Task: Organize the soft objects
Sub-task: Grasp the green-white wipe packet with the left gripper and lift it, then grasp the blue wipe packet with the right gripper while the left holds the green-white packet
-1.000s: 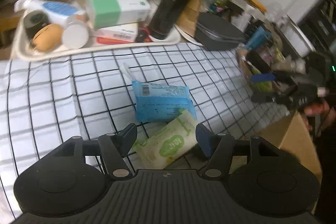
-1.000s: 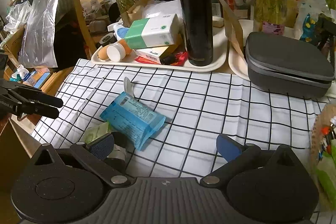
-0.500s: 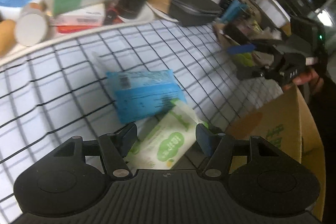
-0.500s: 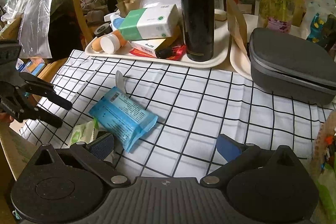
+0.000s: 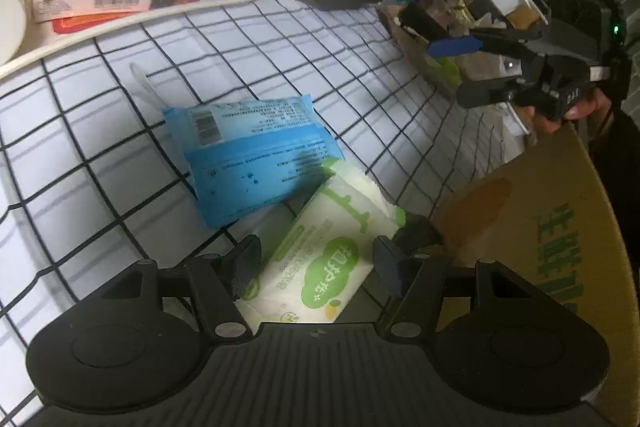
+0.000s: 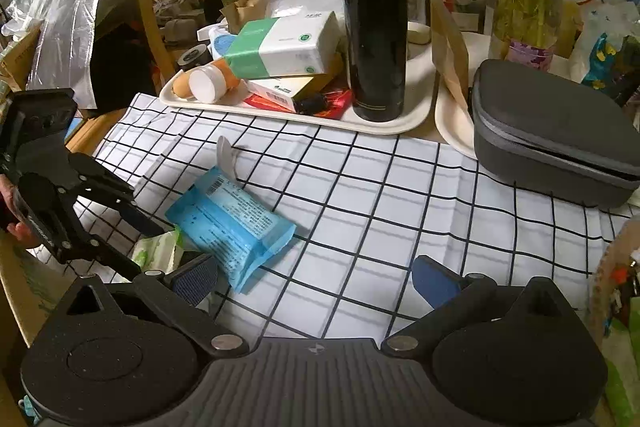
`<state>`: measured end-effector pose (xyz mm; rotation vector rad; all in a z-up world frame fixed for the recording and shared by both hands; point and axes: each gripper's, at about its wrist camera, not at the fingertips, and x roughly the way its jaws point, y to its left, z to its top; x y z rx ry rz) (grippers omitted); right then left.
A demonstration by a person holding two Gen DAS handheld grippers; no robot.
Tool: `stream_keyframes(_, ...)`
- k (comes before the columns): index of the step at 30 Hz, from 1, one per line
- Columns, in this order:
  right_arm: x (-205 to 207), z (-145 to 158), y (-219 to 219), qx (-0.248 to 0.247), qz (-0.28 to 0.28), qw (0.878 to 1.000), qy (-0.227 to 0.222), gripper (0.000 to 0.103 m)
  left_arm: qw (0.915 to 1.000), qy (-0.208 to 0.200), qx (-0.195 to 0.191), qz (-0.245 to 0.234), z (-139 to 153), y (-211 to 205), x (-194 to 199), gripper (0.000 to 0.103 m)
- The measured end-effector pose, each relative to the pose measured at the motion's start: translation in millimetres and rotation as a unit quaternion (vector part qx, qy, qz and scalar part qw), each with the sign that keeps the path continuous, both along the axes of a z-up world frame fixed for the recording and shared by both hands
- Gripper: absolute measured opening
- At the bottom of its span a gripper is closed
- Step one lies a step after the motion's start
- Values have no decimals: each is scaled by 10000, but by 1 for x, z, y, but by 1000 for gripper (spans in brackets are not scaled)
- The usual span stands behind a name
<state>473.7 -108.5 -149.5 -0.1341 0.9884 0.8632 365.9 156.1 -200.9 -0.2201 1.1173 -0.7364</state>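
Observation:
A green and white wipes pack [image 5: 320, 259] lies at the edge of the checked cloth [image 5: 100, 187], partly under a blue wipes pack [image 5: 256, 155]. My left gripper [image 5: 316, 267] is open and low, one finger on each side of the green pack; the pads do not visibly press it. From the right wrist view, the left gripper [image 6: 132, 239] straddles the green pack [image 6: 158, 251] beside the blue pack [image 6: 232, 219]. My right gripper [image 6: 316, 279] hovers open over the cloth with nothing between its fingers. It also shows in the left wrist view as the right gripper [image 5: 468, 69].
A cardboard box [image 5: 540, 227] stands just off the table edge by the green pack. At the back a cream tray [image 6: 400, 123] carries a tissue box [image 6: 284, 47], a black flask [image 6: 374, 15] and small items. A grey case [image 6: 552, 135] sits back right, a cluttered basket [image 5: 432, 59] beyond.
My left gripper has dropped and rolled in toward the table edge, so its fingers now flank the green pack. Both packs lie where they were. The right gripper has hardly moved.

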Motion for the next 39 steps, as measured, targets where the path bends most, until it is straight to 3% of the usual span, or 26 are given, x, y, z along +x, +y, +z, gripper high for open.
stream_keyframes(9,0,-1,2,-52,28,10000,-10,103,9996,-19,51,-290,-5,-10,4,67)
stream_keyframes(12,0,-1,4,-81,38,10000,-11,103,9985,-125,284,-446,-3,-16,1,67)
stream_keyframes(16,0,-1,4,-101,53,9999,-26,103,9940,-334,745,-728,1,-25,-5,56)
stream_keyframes(22,0,0,3,-129,53,9999,-60,103,9922,-393,974,-665,5,-19,-10,52)
stream_keyframes(28,-2,1,4,-144,90,9998,-87,103,9903,-720,1145,-316,26,-10,-15,51)
stream_keyframes(30,-1,-1,5,-184,92,9998,-59,103,9863,-764,1452,-140,33,-11,-17,51)
stream_keyframes(34,0,-3,6,-275,77,9996,-56,103,9650,-853,2479,67,40,-19,-24,51)
stream_keyframes(39,1,-3,7,-309,66,9995,-68,103,9520,-655,2967,362,31,-5,-25,51)
